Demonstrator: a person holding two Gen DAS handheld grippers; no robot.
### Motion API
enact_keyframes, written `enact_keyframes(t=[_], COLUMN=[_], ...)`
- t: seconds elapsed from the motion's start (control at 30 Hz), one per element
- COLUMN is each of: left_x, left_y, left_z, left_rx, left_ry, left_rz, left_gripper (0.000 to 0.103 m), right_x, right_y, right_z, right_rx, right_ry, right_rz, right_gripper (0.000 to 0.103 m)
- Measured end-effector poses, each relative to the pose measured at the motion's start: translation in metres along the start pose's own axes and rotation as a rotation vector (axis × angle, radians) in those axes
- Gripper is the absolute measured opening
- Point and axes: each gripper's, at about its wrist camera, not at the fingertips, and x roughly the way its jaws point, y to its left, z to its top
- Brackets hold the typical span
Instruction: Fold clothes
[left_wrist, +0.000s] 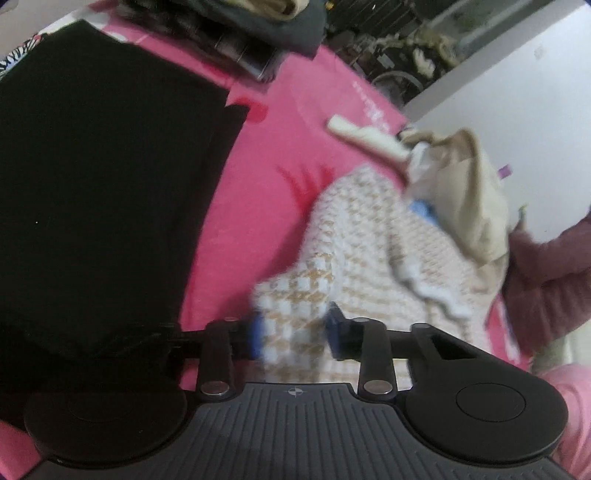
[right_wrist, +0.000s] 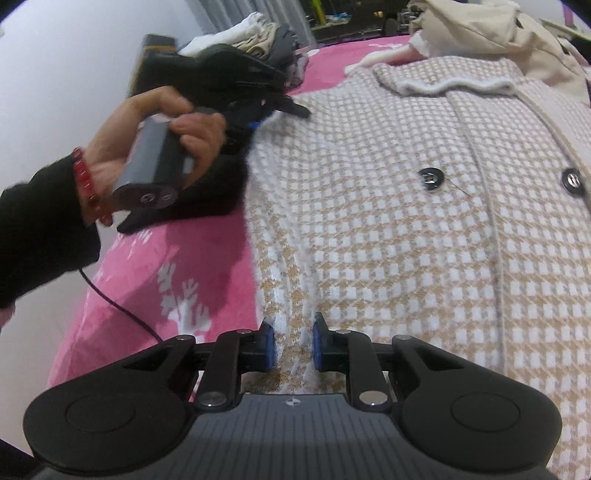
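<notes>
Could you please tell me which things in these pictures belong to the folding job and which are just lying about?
Part of the job:
- checked jacket, spread on the pink bedcover
- right claw, pinching a ridge of the jacket's cloth
- left claw, at the jacket's edge

Just lying about:
- black garment
- beige garment
- pile of clothes

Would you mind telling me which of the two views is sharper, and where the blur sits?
Right wrist view: sharper, the checked jacket and its button crisp; the hand slightly smeared. Left wrist view: motion blur across the jacket, and the black cloth shows no detail.
</notes>
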Motion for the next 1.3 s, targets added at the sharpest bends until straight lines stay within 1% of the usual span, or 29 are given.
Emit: enact_keyframes(t=[0.13,0.27,0.43,0.57,0.73,0.83,0.9,0.97,1.1,1.2,1.3], left_x=[-0.012,-0.015,-0.011,-0.005,0.004,0.009,0.013,0.022,0.047,0.062,0.073], left_y=[-0.020,-0.053,-0.094,-0.124,-0.165,-0.189,-0.208,-0.227,-0.249,-0.260,-0.278], left_z=[-0.004,-0.009,-0.016,-0.023,-0.035,-0.043,-0.048,-0.054,-0.072,-0.083,-0.089], left_rx=[0.004,0.052,0.112,0.147,0.228,0.274,0.318,0.357,0.417,0.425,0.436], left_ry=[-0.039,-0.070,-0.082,-0.084,-0.088,-0.096,-0.110,-0.100,-0.070,-0.050,-0.030], left_rz=[-0.008,-0.016,-0.040,-0.069,-0.108,-0.159,-0.178,-0.197,-0.193,-0.195,-0.221], left_gripper=[0.025,0.022,0.021,0.018,0.013,0.007,0.007,0.007,0.007,0.007,0.007], right_x=[-0.010,-0.023,-0.046,-0.064,-0.089,-0.109,-0.120,-0.130,-0.133,-0.136,-0.143], right_y=[-0.010,-0.019,-0.038,-0.056,-0.077,-0.094,-0.107,-0.119,-0.145,-0.161,-0.180], right_z=[0.001,0.003,0.007,0.007,0.006,0.004,0.004,0.003,-0.002,-0.004,-0.004], right_rx=[0.037,0.067,0.131,0.186,0.239,0.276,0.300,0.324,0.387,0.418,0.448], right_ry=[-0.024,-0.058,-0.114,-0.163,-0.225,-0.273,-0.299,-0.323,-0.314,-0.313,-0.328], right_rz=[0.011,0.012,-0.005,-0.019,-0.054,-0.083,-0.100,-0.116,-0.099,-0.092,-0.091], right_gripper=[0.020,0.019,0.019,0.019,0.019,0.018,0.018,0.018,0.018,0.018,0.017])
